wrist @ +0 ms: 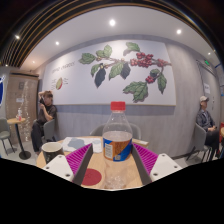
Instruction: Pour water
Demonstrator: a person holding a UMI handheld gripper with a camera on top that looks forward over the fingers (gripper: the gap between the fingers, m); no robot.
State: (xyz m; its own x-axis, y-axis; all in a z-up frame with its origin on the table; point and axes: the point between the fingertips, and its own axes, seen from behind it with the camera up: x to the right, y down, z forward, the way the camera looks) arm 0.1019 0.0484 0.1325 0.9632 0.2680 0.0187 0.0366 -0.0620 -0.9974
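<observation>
While the fingers (117, 160) sit pressed on the bottle (117, 140) above the bench (60, 150), its red cap looks on, so tipping toward the cup (51, 151) might pour nothing.

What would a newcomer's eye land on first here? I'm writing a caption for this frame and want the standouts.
First comes the clear water bottle with a red cap and blue-orange label, upright between the gripper's pink-padded fingers. Behind it, a large leaf-and-berry mural fills the far wall. A dark cup stands on the table beside the bottle, with a seated person beyond it.
</observation>
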